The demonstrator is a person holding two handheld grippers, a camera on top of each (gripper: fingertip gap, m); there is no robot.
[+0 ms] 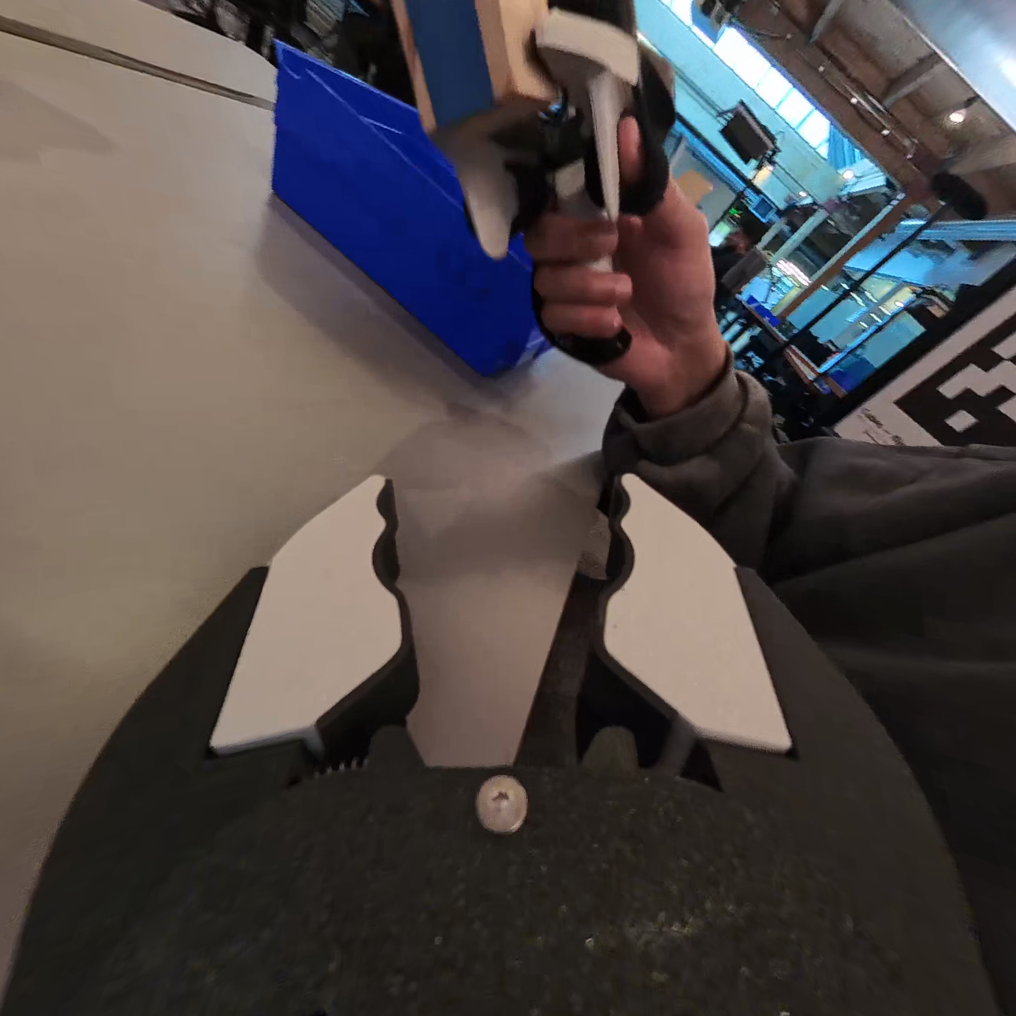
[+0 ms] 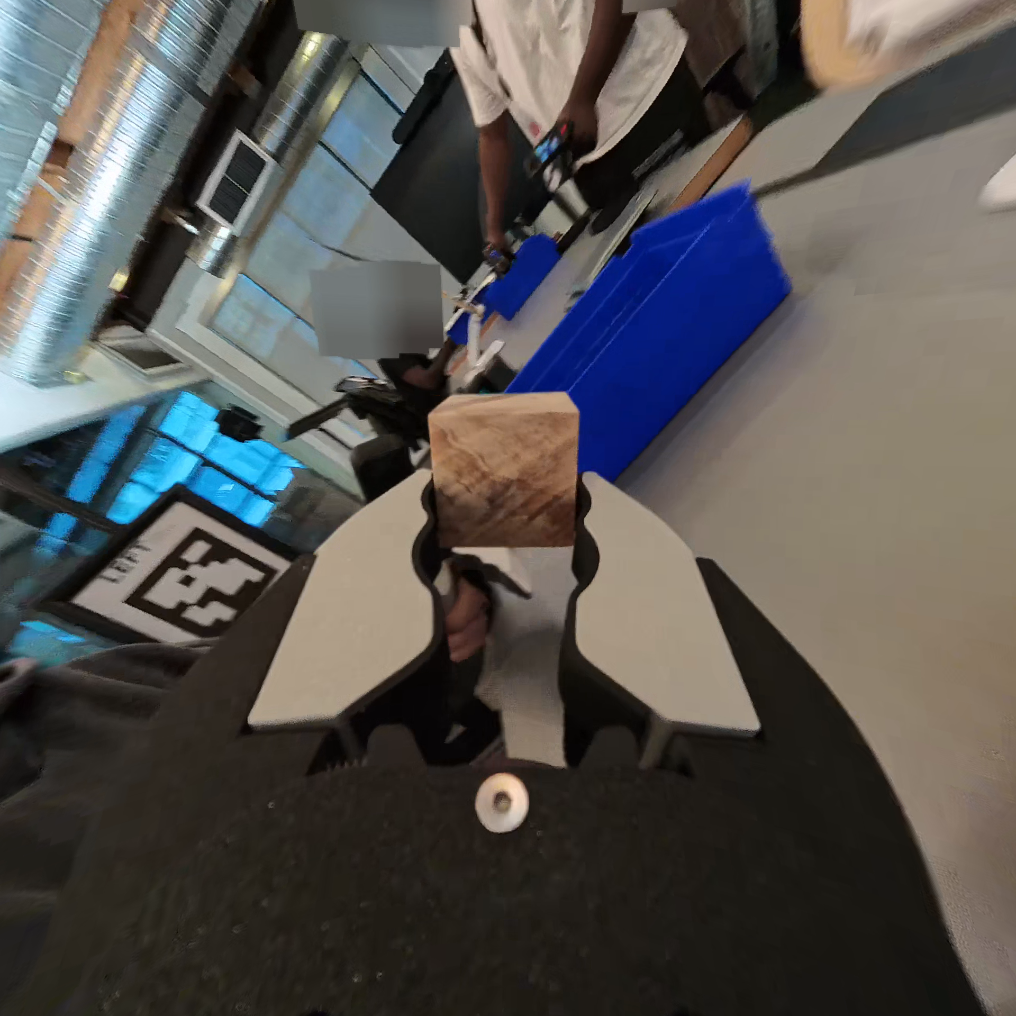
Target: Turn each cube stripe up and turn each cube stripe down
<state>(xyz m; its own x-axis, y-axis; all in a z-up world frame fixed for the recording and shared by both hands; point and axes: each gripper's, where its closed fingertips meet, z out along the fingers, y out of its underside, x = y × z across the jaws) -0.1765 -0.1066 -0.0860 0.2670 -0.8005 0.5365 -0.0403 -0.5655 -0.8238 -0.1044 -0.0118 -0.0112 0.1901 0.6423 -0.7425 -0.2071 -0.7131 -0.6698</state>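
Note:
My right gripper [image 2: 503,506] is shut on a wooden cube [image 2: 503,475] and holds it in the air above the grey table; the face toward the camera is plain wood grain. In the left wrist view the same cube [image 1: 467,49] shows at the top with a blue stripe down one face, gripped by the right gripper [image 1: 522,82], which a person's hand [image 1: 632,308] holds. My left gripper [image 1: 503,495] is open and empty, low over the table [image 1: 137,330] near its edge. A second wooden piece [image 2: 841,44] shows blurred at the top right.
A blue plastic bin [image 1: 385,220] stands on the table beyond the grippers; it also shows in the right wrist view [image 2: 660,330]. A person in a white shirt [image 2: 550,66] stands at a far table with more blue bins. A grey sleeve [image 1: 824,522] lies to the right.

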